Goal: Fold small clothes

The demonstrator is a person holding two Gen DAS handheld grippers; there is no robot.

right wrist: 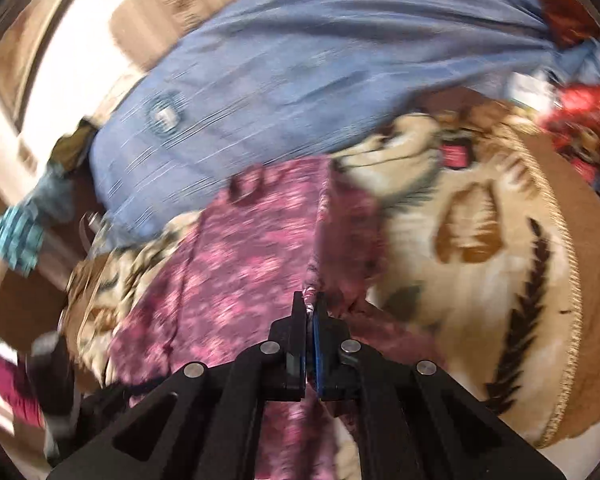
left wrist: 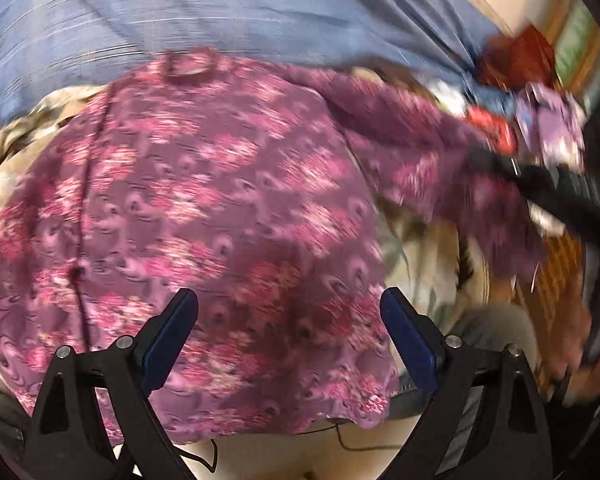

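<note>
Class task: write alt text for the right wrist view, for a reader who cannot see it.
The right gripper is shut on a fold of a purple floral top. The top lies on a tan patterned blanket, with a blue cloth beyond; the picture is motion-blurred.

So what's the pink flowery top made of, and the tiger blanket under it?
The pink flowery top looks like thin, soft woven cloth, matte: it drapes and bunches where the right tongs pinch it. The tiger blanket looks like thick fuzzy fleece, with a stitched brown edge. Blur leaves both uncertain.
</note>
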